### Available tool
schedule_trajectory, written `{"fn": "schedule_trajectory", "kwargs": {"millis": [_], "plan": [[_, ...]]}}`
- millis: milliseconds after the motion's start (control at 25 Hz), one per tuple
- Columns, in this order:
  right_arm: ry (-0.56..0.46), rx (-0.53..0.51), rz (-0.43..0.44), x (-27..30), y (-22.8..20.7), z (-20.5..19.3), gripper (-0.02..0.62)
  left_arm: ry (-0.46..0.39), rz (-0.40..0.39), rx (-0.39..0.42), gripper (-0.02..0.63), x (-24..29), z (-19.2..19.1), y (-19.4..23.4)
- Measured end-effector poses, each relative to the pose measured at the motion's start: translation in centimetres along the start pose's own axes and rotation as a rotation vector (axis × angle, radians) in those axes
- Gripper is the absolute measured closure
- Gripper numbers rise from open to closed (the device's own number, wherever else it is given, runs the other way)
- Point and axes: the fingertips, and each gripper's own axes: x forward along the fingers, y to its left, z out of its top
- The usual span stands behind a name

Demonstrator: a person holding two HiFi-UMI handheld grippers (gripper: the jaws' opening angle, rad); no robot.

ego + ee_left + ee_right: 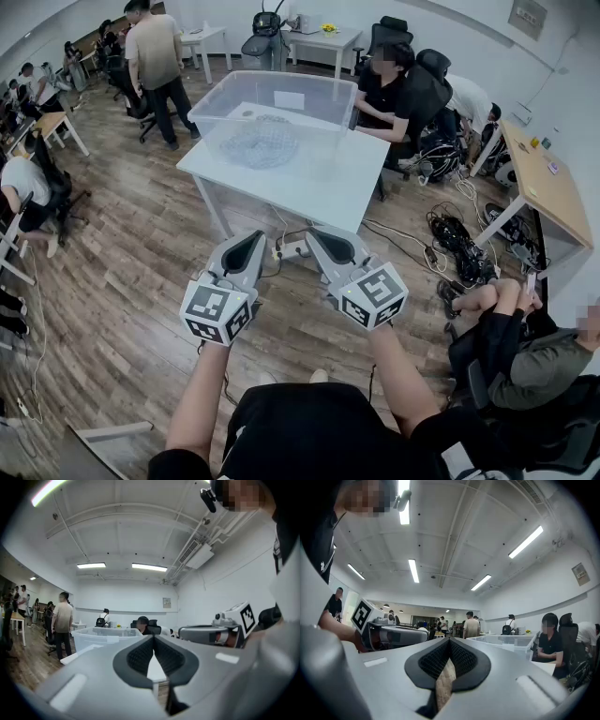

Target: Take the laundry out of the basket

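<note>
A clear plastic basket stands on a white table ahead of me. A grey-white netted piece of laundry lies bunched inside it. Both grippers hover close to my body, well short of the table and above the wooden floor. My left gripper is shut and holds nothing, and my right gripper beside it is shut and empty too. In the left gripper view the left gripper points at the basket. In the right gripper view the right gripper is shut, with the basket to its right.
A person sits at the table's far right side and another stands to its left. A power strip and cables lie on the floor. A wooden desk stands at the right. Someone sits low at my right.
</note>
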Motion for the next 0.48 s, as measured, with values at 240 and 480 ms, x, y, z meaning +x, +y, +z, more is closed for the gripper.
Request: {"fn": "schedule_trajectory", "kwargs": {"millis": [240,480], "plan": [[-0.012,-0.005,-0.012,0.67,-0.14,0.38,0.595,0.004,0.007,-0.008,0.598,0.04,0.23,0.77],[-0.012,-0.034,-0.003,0.12,-0.30,0.14,0.595,0.006,0.014,-0.004,0.598,0.41,-0.01,0.15]]}}
